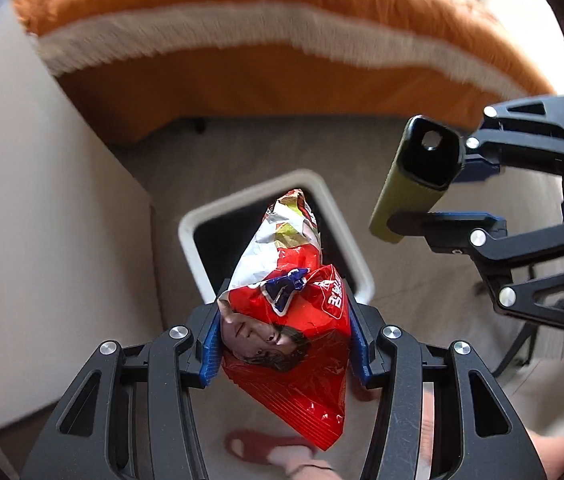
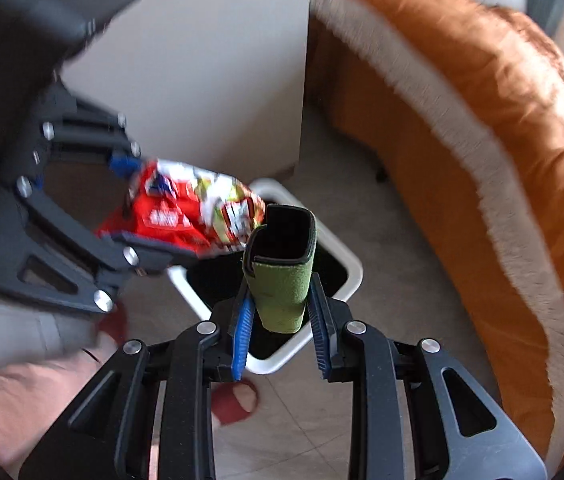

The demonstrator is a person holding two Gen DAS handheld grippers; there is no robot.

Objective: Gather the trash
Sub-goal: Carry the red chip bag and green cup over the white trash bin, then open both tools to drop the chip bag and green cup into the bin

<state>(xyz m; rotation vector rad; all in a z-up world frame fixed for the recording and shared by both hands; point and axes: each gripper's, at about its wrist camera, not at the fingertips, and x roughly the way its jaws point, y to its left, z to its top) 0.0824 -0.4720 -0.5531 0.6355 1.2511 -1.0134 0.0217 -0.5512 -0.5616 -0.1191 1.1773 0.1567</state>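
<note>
Beige tiled floor (image 2: 394,216): white-rimmed square bin (image 2: 352,270) centre, red slipper (image 2: 237,402) near, orange sofa (image 2: 482,128) far right.

Right hand-held gripper (image 2: 282,320) clamps green sleeve (image 2: 282,292) above white bin (image 2: 352,266); left hand-held gripper (image 2: 137,208) holds red wrapper (image 2: 185,212).

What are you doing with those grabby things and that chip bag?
A person is collecting trash with a gripper in each hand. The left gripper is clamped on a crumpled red snack bag, and the right gripper is clamped on a green box-shaped sleeve with a black inside. Both are held above the white trash bin on the floor. Nothing has been dropped in yet.
</note>
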